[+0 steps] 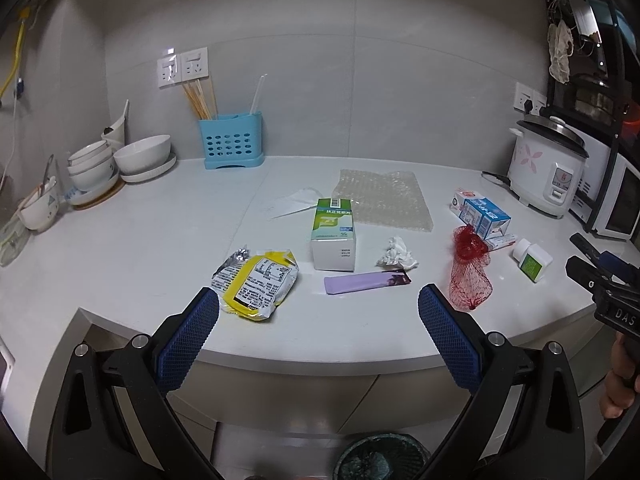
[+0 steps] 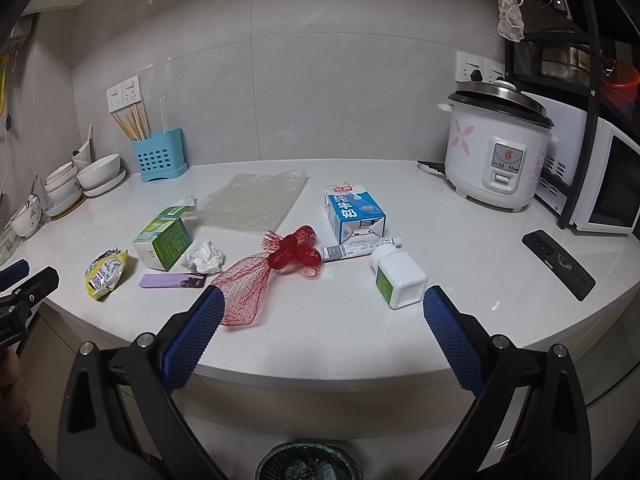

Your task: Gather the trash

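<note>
Two hand-held grippers hover off the bench's front edge, both spread wide and gripping nothing: the left hand-held gripper and the right hand-held gripper. Trash lies scattered on the bench: a yellow wrapper near the front edge, a green box mid-bench, a crumpled tissue, a purple packet, red netting, a milk carton, a white bottle and bubble wrap toward the back. A bin sits below the front edge.
</note>
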Action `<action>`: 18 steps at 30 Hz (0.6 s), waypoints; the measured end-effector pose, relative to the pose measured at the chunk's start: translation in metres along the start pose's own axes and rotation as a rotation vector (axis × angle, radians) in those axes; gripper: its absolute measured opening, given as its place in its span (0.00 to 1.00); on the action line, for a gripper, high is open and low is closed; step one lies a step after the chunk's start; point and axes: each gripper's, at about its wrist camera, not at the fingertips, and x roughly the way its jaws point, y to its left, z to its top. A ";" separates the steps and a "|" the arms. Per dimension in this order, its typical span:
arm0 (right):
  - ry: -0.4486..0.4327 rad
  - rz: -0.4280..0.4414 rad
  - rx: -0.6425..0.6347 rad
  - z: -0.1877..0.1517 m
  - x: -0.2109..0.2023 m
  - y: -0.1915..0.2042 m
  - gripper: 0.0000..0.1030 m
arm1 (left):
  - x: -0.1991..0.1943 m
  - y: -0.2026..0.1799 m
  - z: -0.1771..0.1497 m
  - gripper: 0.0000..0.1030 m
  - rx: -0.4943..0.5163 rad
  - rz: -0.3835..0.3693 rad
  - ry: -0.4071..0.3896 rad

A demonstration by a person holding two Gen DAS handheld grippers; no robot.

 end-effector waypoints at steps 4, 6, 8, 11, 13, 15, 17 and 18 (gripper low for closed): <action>0.002 0.000 0.000 0.001 0.000 0.001 0.93 | 0.001 0.001 0.000 0.95 0.002 0.001 0.003; 0.002 0.000 -0.001 0.001 0.000 0.000 0.93 | 0.000 0.001 0.001 0.95 0.004 0.000 0.004; 0.003 0.000 0.000 0.001 0.000 0.000 0.93 | 0.000 0.001 0.001 0.95 0.003 0.001 0.005; 0.002 0.000 -0.001 0.001 0.000 0.000 0.93 | 0.000 0.000 0.001 0.95 0.003 0.000 0.006; 0.003 0.000 0.000 0.001 0.000 0.000 0.93 | 0.000 0.000 0.001 0.95 0.003 0.000 0.006; 0.002 0.000 0.001 0.001 -0.001 0.000 0.93 | 0.000 0.000 0.001 0.95 0.003 -0.001 0.006; 0.002 -0.001 0.000 0.000 -0.001 0.001 0.93 | -0.001 0.000 0.001 0.95 0.003 -0.003 0.005; 0.002 -0.001 0.000 0.000 -0.001 0.000 0.93 | -0.001 0.000 0.001 0.95 0.003 -0.003 0.005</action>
